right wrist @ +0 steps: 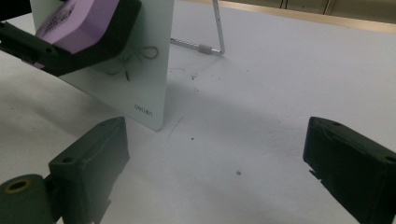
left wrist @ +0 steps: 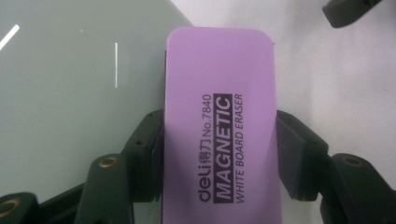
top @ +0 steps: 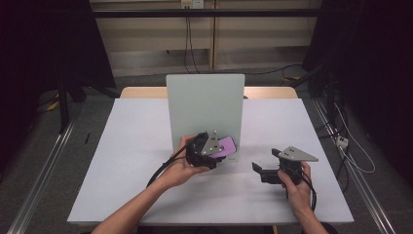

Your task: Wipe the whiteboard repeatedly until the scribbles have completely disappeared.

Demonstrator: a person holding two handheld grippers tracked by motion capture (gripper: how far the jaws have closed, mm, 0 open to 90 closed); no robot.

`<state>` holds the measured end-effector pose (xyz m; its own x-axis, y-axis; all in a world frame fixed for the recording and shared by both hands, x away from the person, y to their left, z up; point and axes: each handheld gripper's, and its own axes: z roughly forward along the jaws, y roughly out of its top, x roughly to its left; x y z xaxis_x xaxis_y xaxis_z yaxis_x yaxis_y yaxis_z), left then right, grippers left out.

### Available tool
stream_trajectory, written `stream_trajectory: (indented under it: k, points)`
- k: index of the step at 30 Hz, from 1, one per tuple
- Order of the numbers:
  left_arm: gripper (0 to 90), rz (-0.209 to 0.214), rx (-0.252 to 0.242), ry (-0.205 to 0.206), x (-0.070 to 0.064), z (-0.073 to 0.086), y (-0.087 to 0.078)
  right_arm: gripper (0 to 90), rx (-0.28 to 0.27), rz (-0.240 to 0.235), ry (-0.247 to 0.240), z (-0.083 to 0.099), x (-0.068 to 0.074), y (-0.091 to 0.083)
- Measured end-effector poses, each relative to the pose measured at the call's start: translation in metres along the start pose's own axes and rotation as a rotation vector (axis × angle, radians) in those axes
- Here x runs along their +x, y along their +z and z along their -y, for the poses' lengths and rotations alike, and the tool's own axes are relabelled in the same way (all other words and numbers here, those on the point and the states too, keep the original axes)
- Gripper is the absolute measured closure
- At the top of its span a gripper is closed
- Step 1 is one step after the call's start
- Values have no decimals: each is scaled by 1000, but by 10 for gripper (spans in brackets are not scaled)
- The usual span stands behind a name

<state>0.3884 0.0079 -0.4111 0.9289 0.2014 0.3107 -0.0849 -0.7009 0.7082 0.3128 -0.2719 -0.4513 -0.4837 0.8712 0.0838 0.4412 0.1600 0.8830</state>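
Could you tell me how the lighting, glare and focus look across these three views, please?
High view: the table is evenly lit, the room around it dark. Left gripper view: bright streaks of glare on the glass board, and the eraser print is sharp. Right gripper view: the right tongs look soft close up, and the board casts a faint shadow.

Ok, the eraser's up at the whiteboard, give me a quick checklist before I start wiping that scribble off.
1. Purple magnetic eraser gripped squarely in the left tongs, jaws on both long sides: ok.
2. Eraser's wiping face touching the whiteboard: cannot tell.
3. Scribble located, near the board's lower corner beside the eraser: ok.
4. Board propped upright on its wire stand: ok.
5. Right tongs open, holding nothing, apart from the board: ok.
6. Board steadied against the wiping push: not ok, nothing holds it.
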Motion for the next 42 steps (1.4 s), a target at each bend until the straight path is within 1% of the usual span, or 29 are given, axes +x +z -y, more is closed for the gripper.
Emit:
stream_trajectory:
  k: [2, 3, 6, 12, 17, 19, 22, 23, 25, 27, 28, 30, 31, 32, 34, 35, 37, 39, 41, 42]
  points:
    - [412, 8, 12, 10, -3, 0, 4, 68, -3, 1, 2, 0, 0, 0]
    - [412, 11, 14, 8, -5, 0, 5, 68, -4, 1, 2, 0, -1, -1]
    - [412, 36, 31, 24, -9, 0, 13, 68, -5, -1, 5, 0, -1, -1]
    - [412, 87, 69, 28, -19, 4, 25, 68, -16, 2, 8, 0, -2, -4]
    - [412, 100, 81, 32, -20, 2, 28, 68, -14, 1, 6, 0, -2, -3]
    - [412, 95, 76, 25, -19, 1, 28, 68, -14, 1, 8, 0, -2, -3]
    - [413, 66, 52, 7, -14, -5, 23, 68, -15, 2, 5, 0, -2, -3]
    - [413, 55, 47, -12, -10, -8, 20, 68, -15, 2, 6, 0, -2, -3]
    - [413, 23, 40, -15, -4, -14, 12, 68, -15, 2, 5, 0, -3, -3]
    - [413, -1, 19, -42, 3, -17, 3, 68, -13, 1, 6, 0, -2, -3]
    - [413, -6, 12, -49, 6, -17, 0, 68, -13, 0, 4, 0, -2, -3]
    - [413, -2, 3, -62, 7, -16, 0, 68, -16, 2, 5, 1, -3, -3]
    - [413, -3, 8, -49, 6, -16, 1, 68, -16, 3, 5, 0, -3, -3]
    - [412, -4, 13, -46, 5, -17, 2, 68, -16, 3, 4, 0, -3, -3]
    - [413, 19, 27, -39, 1, -16, 7, 68, -13, 2, 6, 0, -2, -3]
    - [413, 33, 35, -27, -2, -15, 12, 68, -14, 1, 7, 0, -2, -3]
    - [412, 48, 55, -11, -9, -13, 20, 68, -14, 2, 3, 0, -2, -3]
    - [412, 77, 74, -6, -14, -11, 27, 68, -15, 2, 5, 0, -2, -4]
    - [413, 92, 81, 6, -19, -9, 33, 68, -15, 5, 2, 1, -3, -4]
    - [413, 99, 93, 21, -22, -9, 36, 67, -16, 4, 2, 1, -3, -4]
